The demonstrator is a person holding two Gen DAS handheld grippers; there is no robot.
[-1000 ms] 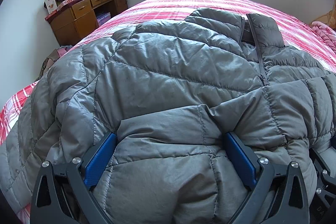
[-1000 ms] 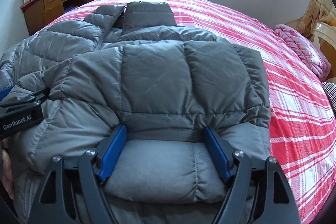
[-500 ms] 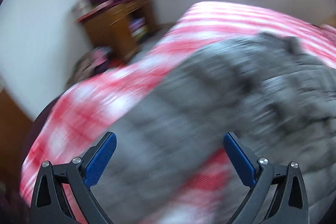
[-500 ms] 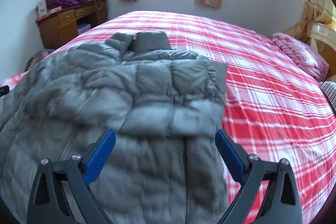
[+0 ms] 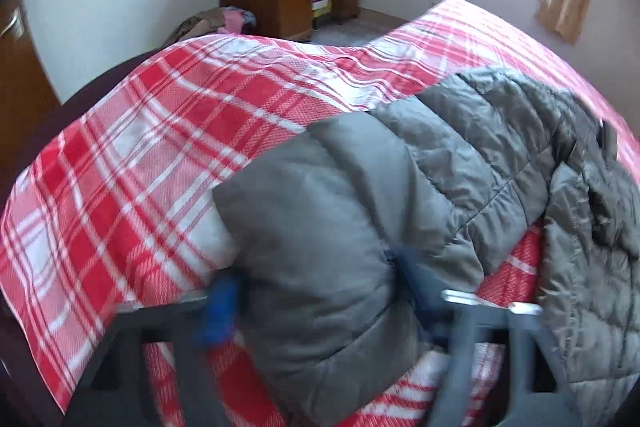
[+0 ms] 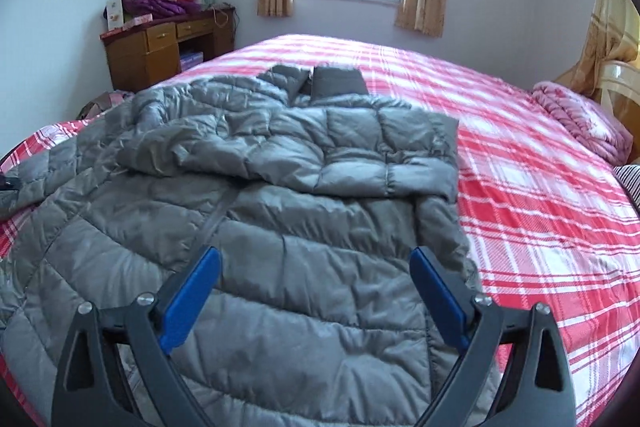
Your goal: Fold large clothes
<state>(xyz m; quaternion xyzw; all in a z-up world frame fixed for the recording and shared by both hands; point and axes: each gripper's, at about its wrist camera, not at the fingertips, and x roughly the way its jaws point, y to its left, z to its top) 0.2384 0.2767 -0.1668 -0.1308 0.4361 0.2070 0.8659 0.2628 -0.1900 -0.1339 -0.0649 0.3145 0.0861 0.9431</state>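
Observation:
A grey puffer jacket (image 6: 304,227) lies front up on the red plaid bed (image 6: 520,187). One sleeve (image 6: 340,147) is folded across its chest. The other sleeve (image 5: 320,227) stretches out sideways over the bedspread (image 5: 160,147), away from the jacket body (image 5: 500,147). My left gripper (image 5: 316,291) is blurred and its jaws are closing, with that sleeve's cuff end between them and the pads against its sides. My right gripper (image 6: 316,291) hovers open above the jacket's lower front, with nothing between its fingers.
A wooden desk (image 6: 160,55) piled with boxes and purple cloth stands by the far left wall. Clothes (image 5: 216,21) lie on the floor beside the bed. A pink blanket (image 6: 580,119) sits at the bed's right end, near a chair. The window is straight ahead.
Both grippers let go of the sleeve folded across the chest. The left one swung out to the other sleeve and narrowed around its cuff. The right one drew back and up, opening wider.

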